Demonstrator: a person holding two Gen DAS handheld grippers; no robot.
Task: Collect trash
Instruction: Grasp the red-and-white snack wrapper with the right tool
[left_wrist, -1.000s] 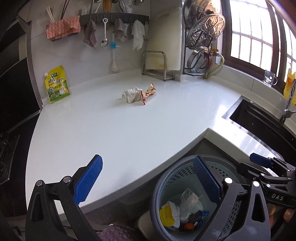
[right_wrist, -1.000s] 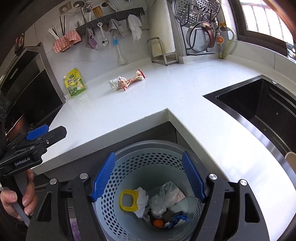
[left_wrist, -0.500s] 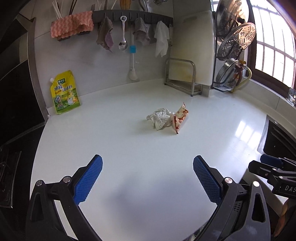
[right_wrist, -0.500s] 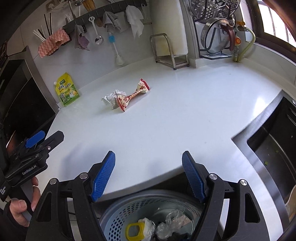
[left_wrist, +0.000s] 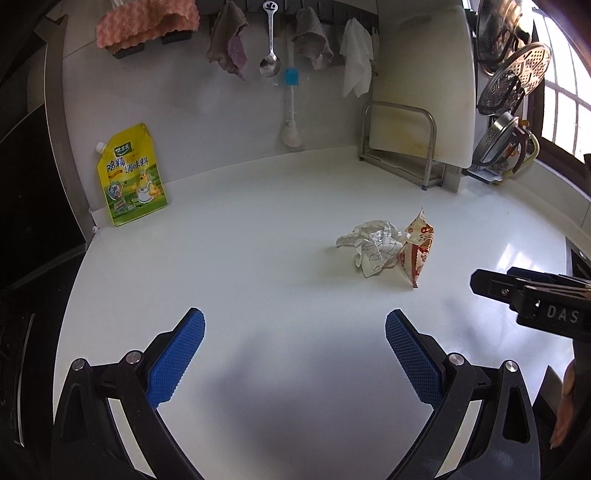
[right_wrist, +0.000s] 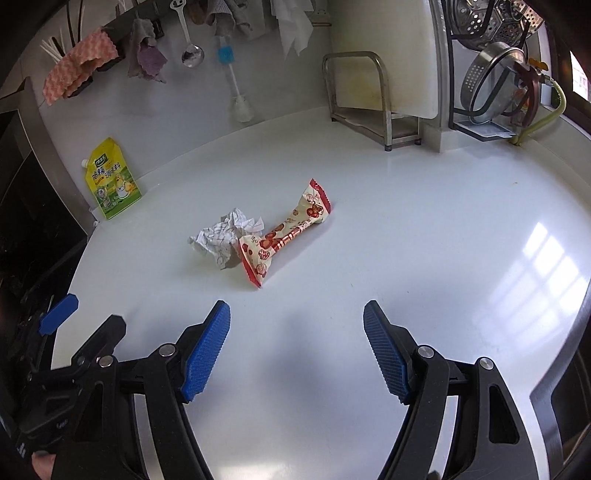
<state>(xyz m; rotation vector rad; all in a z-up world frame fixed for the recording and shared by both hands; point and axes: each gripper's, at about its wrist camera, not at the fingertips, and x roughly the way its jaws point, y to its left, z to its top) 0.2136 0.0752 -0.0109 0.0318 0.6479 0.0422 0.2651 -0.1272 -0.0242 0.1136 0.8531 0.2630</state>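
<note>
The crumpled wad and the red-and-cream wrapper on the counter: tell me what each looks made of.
Crumpled wad: looks like thin paper, matte white with fine dark lines; it holds sharp creases and folded points. Could be printed tissue.

Red-and-cream wrapper: probably plastic film, slightly glossy, with printed red motifs, zigzag-cut sealed ends and a twisted middle.

Counter: smooth, glossy white, stone or solid surface; it mirrors the window.

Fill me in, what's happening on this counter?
A person is collecting trash with two handheld grippers. The left gripper and right gripper are both open and empty above the white counter. Ahead lie a crumpled paper and a red-and-cream snack wrapper, touching each other, not yet picked up.
</note>
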